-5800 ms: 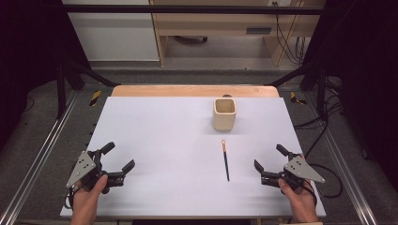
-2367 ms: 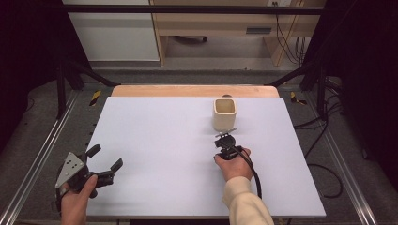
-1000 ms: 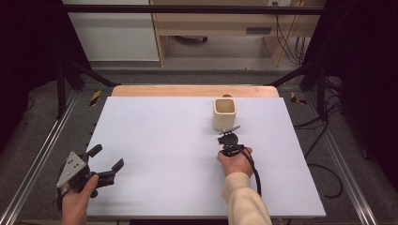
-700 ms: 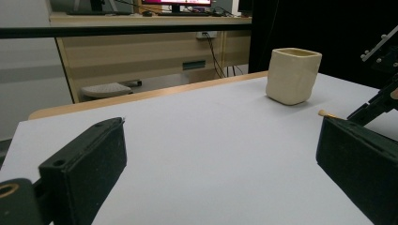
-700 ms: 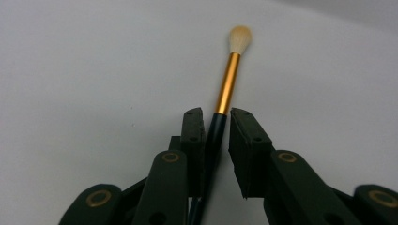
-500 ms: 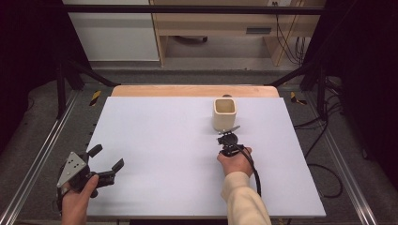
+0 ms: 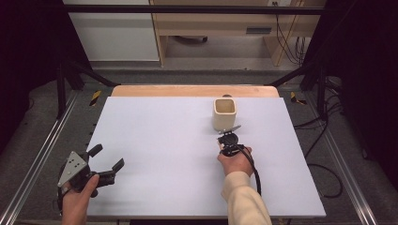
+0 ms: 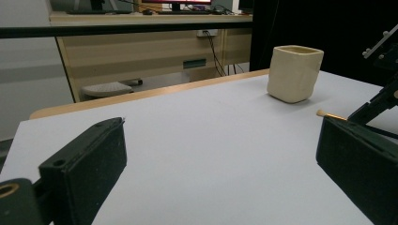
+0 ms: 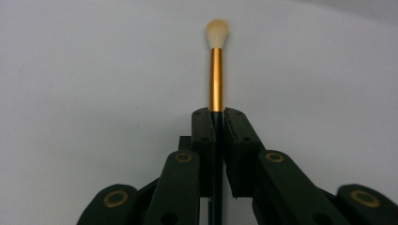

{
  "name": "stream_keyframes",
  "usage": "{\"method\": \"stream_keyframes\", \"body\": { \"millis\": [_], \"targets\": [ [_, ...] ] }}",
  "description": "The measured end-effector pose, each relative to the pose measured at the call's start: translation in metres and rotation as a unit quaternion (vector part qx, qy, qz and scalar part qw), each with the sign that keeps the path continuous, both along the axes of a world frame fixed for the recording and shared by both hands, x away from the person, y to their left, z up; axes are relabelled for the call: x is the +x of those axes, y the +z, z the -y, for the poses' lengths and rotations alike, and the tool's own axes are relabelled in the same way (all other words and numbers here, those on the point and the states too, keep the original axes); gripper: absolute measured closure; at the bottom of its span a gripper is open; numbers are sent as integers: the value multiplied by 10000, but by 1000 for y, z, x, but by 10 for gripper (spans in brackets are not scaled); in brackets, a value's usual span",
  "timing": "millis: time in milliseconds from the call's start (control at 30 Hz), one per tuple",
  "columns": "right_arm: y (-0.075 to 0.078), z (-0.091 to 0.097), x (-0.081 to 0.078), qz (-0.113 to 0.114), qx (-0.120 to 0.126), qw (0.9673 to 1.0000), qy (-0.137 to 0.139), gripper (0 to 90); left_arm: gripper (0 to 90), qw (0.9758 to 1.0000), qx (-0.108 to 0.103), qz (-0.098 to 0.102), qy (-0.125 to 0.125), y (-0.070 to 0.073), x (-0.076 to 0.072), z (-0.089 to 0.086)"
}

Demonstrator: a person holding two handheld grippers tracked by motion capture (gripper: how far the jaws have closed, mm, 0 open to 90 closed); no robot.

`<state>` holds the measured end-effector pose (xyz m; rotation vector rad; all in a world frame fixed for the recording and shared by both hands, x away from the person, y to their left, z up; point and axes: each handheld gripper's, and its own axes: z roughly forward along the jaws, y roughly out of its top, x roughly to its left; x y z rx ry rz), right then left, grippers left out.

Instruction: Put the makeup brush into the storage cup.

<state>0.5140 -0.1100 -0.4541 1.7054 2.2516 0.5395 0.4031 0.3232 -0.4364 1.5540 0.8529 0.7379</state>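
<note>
A thin brush with a gold ferrule and pale tuft (image 9: 216,61) lies on the white table sheet (image 7: 164,140). My right gripper (image 9: 215,115) points down at it just in front of the cream square cup (image 7: 225,114). Its jaws have just been closing and now press on the dark handle below the ferrule. In the high view the right gripper (image 7: 228,141) and the hand cover most of the brush. The left gripper view shows the brush tip (image 8: 331,115) and the cup (image 8: 294,72). My left gripper (image 7: 107,157) is held open near the table's front left corner, with nothing between its jaws.
A wooden strip (image 7: 187,90) edges the far side of the table. Metal rails (image 7: 42,154) run along both sides. The right gripper's cable (image 7: 256,173) trails back along the sleeve. Behind the table stands a wooden desk (image 7: 225,28) with cables.
The right hand came from the front right corner to the brush at mid-table, and its jaws are closed on it. The left hand shifted slightly toward the front left corner.
</note>
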Motion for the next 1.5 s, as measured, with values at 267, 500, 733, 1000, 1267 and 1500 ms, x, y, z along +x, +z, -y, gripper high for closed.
{"method": "stream_keyframes", "body": {
  "millis": [267,500,733,1000,1267,1500],
  "targets": [
    [6,6,-1,132,345,9992,131,833,14,10000,81,-9,-4,0,1,-2],
    [16,16,-6,296,731,9963,345,833,14,9999,73,-76,-63,-2,3,1],
    [22,34,-9,351,879,9941,526,833,14,9999,94,-108,-89,-3,3,2],
    [47,54,-7,1051,1540,9789,832,833,14,9998,123,-175,-40,-6,5,2],
    [62,64,-6,1834,2062,9562,976,833,8,9994,298,-194,60,-8,7,5],
    [57,73,2,2247,2255,9436,916,833,8,9992,238,-269,153,-14,7,6]
  ]
}}
